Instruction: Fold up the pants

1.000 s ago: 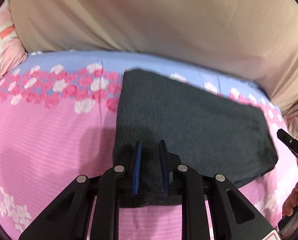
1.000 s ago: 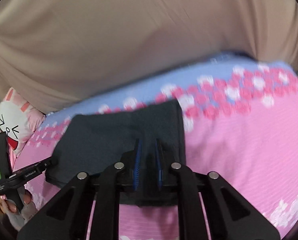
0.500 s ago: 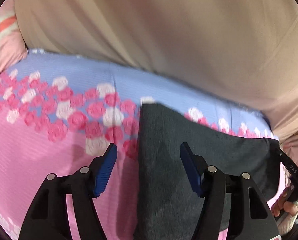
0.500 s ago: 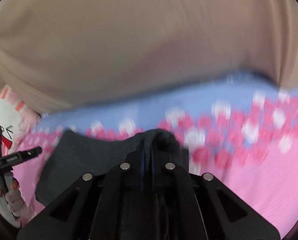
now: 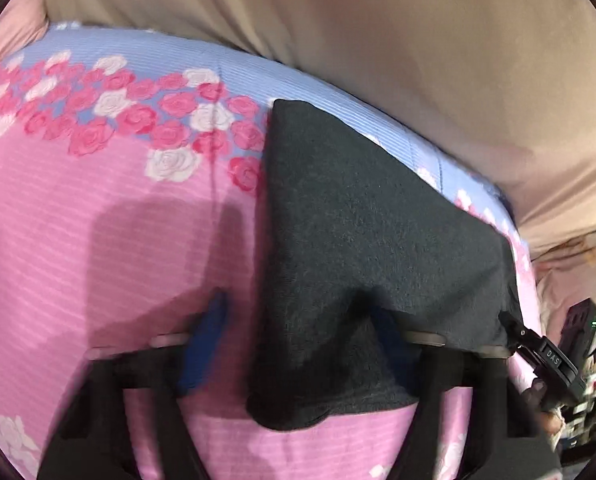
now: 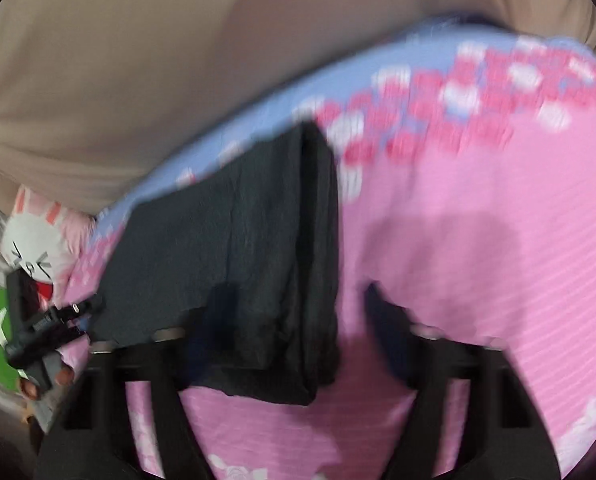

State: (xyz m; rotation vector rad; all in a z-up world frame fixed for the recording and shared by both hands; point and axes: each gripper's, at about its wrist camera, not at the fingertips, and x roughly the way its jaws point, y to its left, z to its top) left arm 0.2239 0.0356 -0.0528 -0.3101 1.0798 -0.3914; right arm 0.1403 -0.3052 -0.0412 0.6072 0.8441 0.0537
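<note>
We see the pink rose-print bed (image 5: 98,240) carrying the folded dark grey pants (image 5: 357,220) near its blue far edge; our left tool (image 5: 298,344) and right tool (image 6: 294,332) both spread wide, gripping nothing

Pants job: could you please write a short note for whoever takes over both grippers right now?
Left gripper: open, nothing held, fingers either side of the near left corner of the pants.
Right gripper: open, empty, straddling the near right edge.
The pants lie folded into a dark rectangle on the pink flowered bedsheet.
Done: fold laid down.
Left: probably lift both grippers away; fold once more only if a smaller stack is wanted.
</note>
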